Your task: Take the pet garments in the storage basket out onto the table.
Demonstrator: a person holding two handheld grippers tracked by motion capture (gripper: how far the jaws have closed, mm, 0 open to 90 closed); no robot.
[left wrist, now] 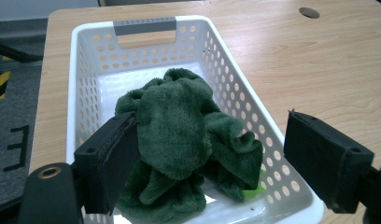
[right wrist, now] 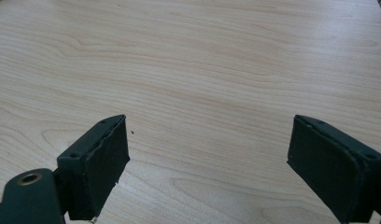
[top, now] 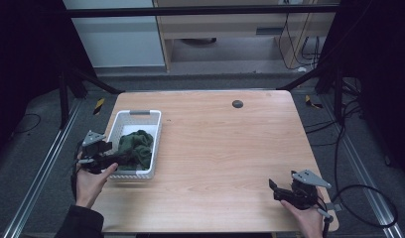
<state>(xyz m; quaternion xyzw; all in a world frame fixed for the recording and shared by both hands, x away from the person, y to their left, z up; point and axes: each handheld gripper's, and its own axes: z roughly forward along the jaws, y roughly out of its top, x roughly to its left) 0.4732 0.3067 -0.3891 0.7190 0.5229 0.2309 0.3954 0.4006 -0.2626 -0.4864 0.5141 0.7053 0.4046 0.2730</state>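
A crumpled dark green fleece cloth (left wrist: 179, 140) lies in the white perforated basket (left wrist: 235, 88), between the left gripper (left wrist: 209, 158)'s wide-spread fingers (left wrist: 109, 158), against the left finger. The right gripper (right wrist: 207, 163)'s fingers (right wrist: 97, 163) gape wide over bare table (right wrist: 202, 60).

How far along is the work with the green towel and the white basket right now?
Looks done: the green towel lies bunched inside the white basket. In hand: the left gripper is at the basket's near end, jaws open either side of the towel, not closed on it. Left: whatever comes next for the towel; the right gripper waits open over the bare table.
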